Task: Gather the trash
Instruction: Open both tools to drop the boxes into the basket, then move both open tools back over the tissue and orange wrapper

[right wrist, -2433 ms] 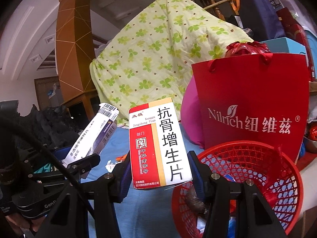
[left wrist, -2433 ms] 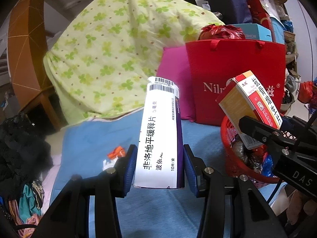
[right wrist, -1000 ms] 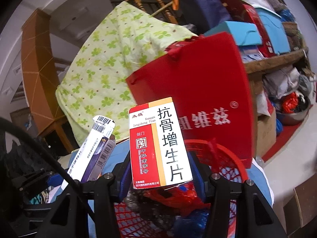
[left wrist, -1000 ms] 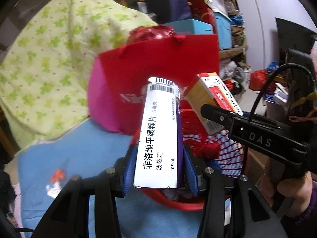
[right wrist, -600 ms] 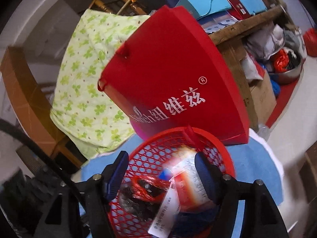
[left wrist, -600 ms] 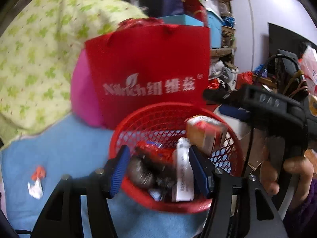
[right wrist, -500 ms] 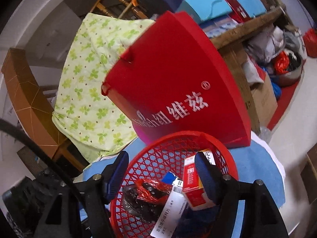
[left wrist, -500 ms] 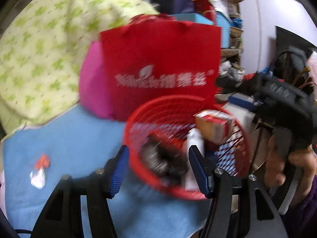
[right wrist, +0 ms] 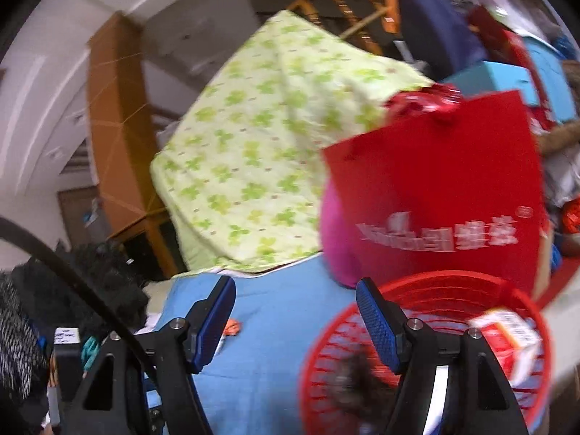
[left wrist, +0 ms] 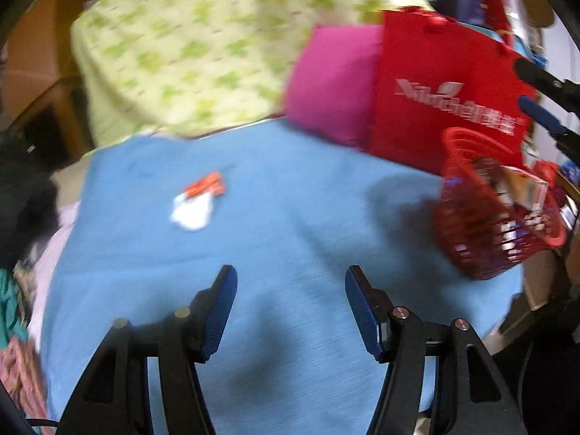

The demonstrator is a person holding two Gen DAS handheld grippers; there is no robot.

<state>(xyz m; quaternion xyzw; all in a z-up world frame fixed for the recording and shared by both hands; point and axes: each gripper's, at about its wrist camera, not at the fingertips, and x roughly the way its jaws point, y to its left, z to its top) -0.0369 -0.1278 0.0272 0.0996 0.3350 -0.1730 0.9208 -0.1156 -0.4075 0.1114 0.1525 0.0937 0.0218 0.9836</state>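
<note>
Both grippers stood apart and empty: left gripper [left wrist: 291, 302], right gripper [right wrist: 295, 313]. The remaining scrap [left wrist: 197, 203], white with orange, lay on the blue cloth [left wrist: 290, 217], well apart from the red basket [left wrist: 467, 253]. It looked light, soft and crushable; pinching its white bulk seemed best.

A red mesh basket [left wrist: 485, 224] is seen at the right end of the blue cloth [left wrist: 290, 217], just before a red paper bag [left wrist: 442, 90]; a red-and-white carton [right wrist: 507, 337] and other blurred rubbish are held inside it. A small white and orange scrap [left wrist: 197, 201] lies loose on the cloth, well apart from the basket, to its left; its make cannot be told through the blur.
</note>
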